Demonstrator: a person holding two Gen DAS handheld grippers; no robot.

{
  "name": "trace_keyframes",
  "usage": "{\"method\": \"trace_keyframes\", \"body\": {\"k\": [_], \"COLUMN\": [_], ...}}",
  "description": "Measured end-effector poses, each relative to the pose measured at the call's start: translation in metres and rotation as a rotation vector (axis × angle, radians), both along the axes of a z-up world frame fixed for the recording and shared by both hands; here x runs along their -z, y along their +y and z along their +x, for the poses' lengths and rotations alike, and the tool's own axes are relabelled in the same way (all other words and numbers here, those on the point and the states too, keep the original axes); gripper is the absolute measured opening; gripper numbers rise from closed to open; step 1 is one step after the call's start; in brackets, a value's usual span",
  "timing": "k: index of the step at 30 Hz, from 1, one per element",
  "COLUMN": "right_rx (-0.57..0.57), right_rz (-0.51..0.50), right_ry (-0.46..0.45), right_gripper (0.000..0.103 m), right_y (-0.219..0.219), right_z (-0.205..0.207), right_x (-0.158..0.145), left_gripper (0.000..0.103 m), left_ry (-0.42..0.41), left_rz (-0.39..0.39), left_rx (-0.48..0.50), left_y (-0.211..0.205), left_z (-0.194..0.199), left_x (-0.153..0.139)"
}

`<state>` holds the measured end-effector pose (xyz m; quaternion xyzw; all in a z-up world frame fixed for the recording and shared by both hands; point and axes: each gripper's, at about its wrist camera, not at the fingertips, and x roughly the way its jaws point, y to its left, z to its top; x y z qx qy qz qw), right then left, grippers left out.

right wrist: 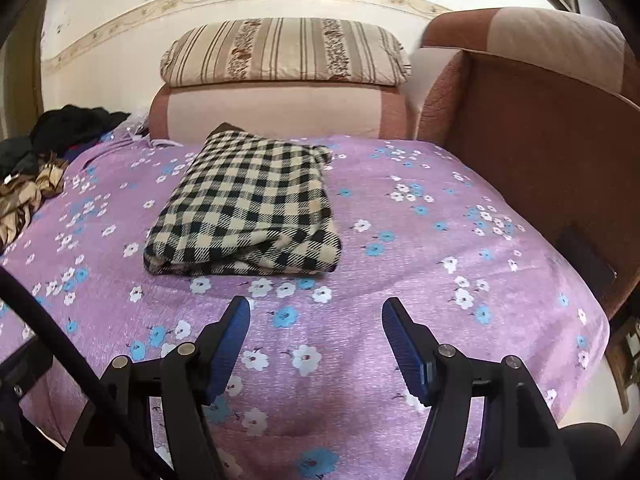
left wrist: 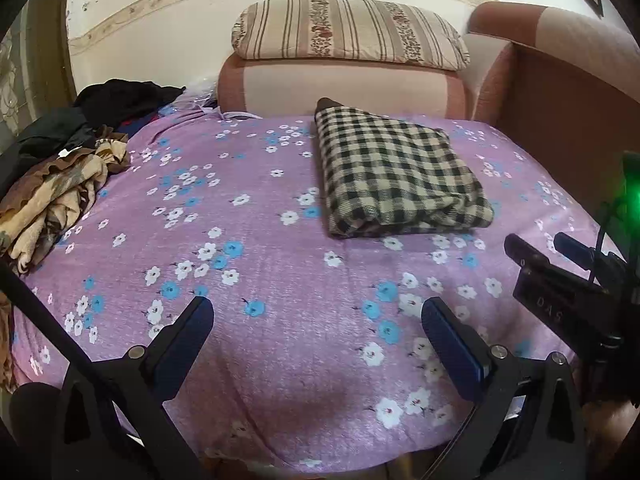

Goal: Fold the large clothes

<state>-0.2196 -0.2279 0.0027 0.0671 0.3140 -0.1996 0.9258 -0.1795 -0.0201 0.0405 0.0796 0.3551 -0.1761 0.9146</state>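
From my seat, a rumpled heap of brown, tan and black clothes (left wrist: 60, 176) sat at the bed's left edge. My left tool (left wrist: 316, 320) was spread wide, gripping nothing, over the purple flowered bedsheet (left wrist: 260, 240). The checked blanket (left wrist: 396, 176), thick woven cloth folded into a plump rectangle, lay mid-bed, its long axis running from me toward the striped pillow (left wrist: 348, 32) on the pink sofa (left wrist: 344, 88). My right tool (right wrist: 316, 320) also gaped wide and empty, just short of it.

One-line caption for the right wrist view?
Open right gripper hovers empty above the floral bedsheet, facing a folded checkered blanket.
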Motion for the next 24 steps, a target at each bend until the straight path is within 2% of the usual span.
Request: {"method": "trace_keyframes", "body": {"k": [14,24], "right_rx": [-0.005,-0.019], "right_rz": [-0.057,-0.053], "right_ry": [-0.042,-0.026], "right_gripper": [0.076,0.077], "right_y": [0.011,0.016], "right_z": [-0.015,-0.013], "right_x": [-0.009,-0.005], "left_gripper": [0.103,0.103], "left_ry": [-0.003,0.016], "left_rz": [-0.001,-0.017], "left_rx": [0.045,0.028], "left_y": [-0.007,-0.005], "left_z": [-0.018,-0.016], "left_x": [-0.004,0.001]}}
